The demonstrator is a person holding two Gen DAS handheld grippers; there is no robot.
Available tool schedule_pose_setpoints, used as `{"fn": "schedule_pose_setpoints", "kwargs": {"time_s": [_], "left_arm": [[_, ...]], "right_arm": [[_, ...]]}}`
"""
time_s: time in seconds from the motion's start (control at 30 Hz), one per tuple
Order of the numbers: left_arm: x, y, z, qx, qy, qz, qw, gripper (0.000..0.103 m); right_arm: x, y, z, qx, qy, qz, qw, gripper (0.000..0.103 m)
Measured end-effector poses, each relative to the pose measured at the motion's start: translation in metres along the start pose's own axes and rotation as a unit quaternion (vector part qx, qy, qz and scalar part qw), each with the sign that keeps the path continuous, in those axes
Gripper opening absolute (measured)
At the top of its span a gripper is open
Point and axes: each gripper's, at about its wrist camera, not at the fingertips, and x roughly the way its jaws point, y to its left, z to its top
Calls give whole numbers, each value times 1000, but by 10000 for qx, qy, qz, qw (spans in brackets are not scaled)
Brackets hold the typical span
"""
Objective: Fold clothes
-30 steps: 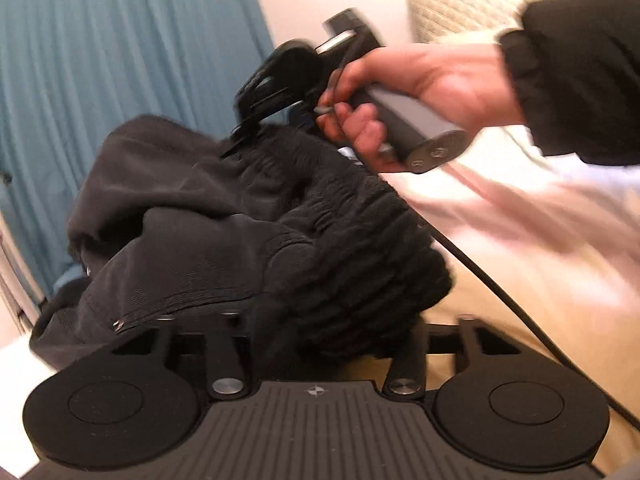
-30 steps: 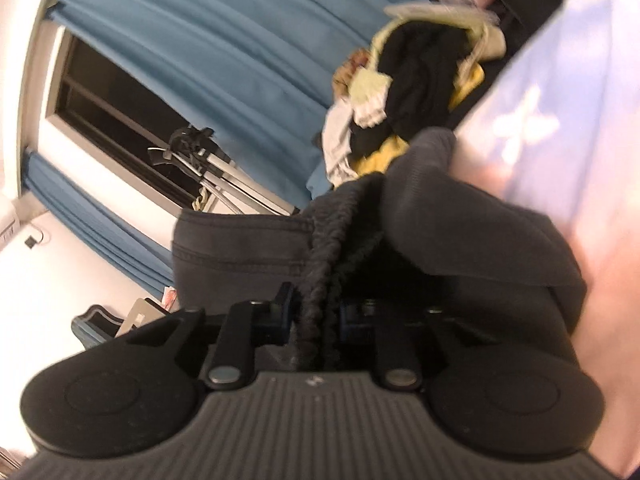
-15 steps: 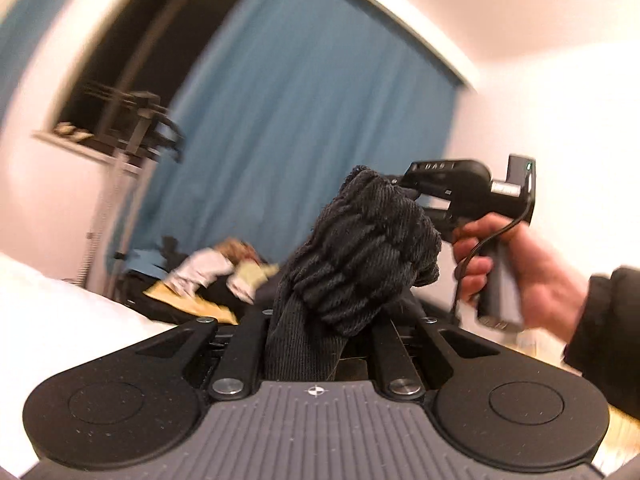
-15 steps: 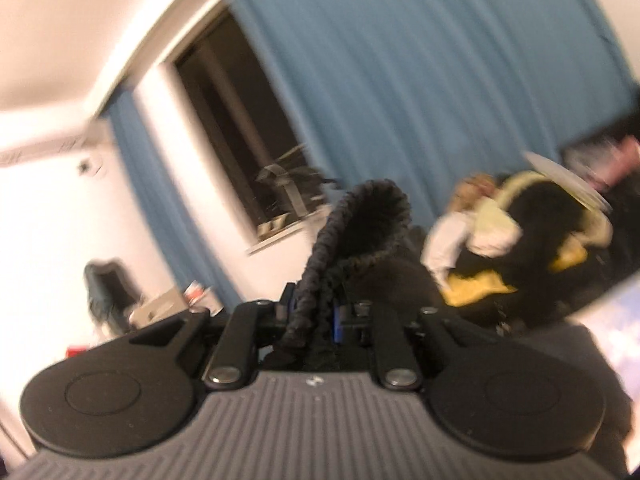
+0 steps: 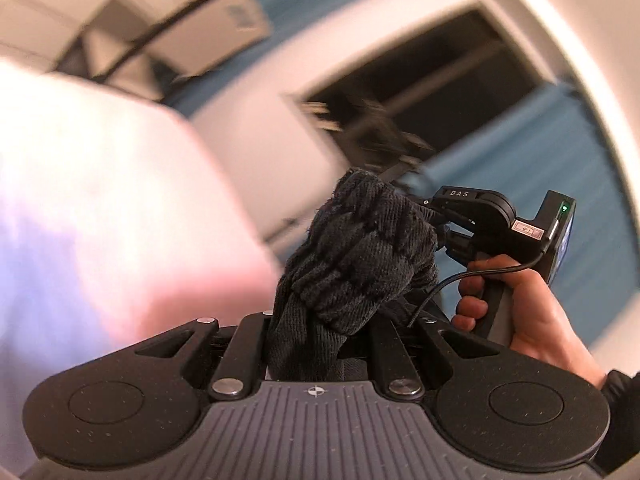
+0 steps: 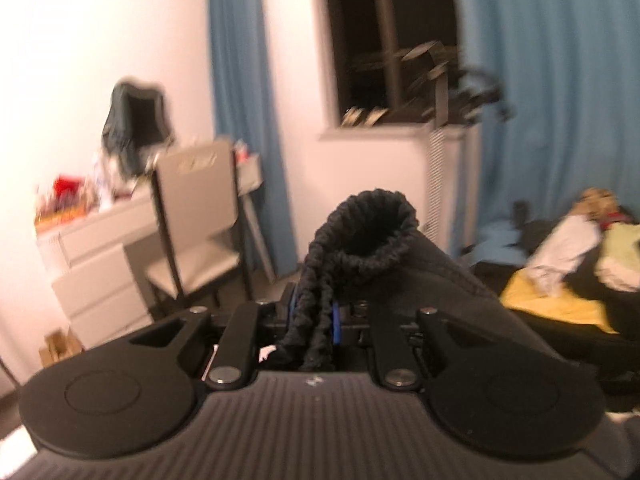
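Both grippers, left (image 5: 316, 344) and right (image 6: 316, 328), apparently clamp the dark garment's (image 5: 360, 256) ribbed waistband.

The left gripper (image 5: 316, 344) was clamped on a bunched ribbed band of dark cloth (image 5: 360, 256), its jaws nearly together and the cloth rising up out of them. The right gripper (image 6: 316, 332) was likewise nearly closed on a gathered, elastic-looking edge of the same dark cloth, with its blue-lined pads pressing the folds from both sides. In the left wrist view the right hand (image 5: 528, 312) stood just to the right of the cloth, fingers curled round the upright handle and a dark sleeve (image 5: 620, 412) at the wrist, the gripper's head reaching in toward the cloth.
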Motion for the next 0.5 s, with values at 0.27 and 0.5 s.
{"fn": "schedule_pose_setpoints", "kwargs": {"time_s": [0.27, 0.5], "left_arm": [[31, 92, 8, -821, 237, 1154, 9896, 15], [26, 99, 3, -862, 148, 1139, 9896, 21]], "right_arm": [[173, 46, -92, -228, 1441, 336, 9887, 18], [171, 27, -96, 217, 1361, 798, 9872, 45]]}}
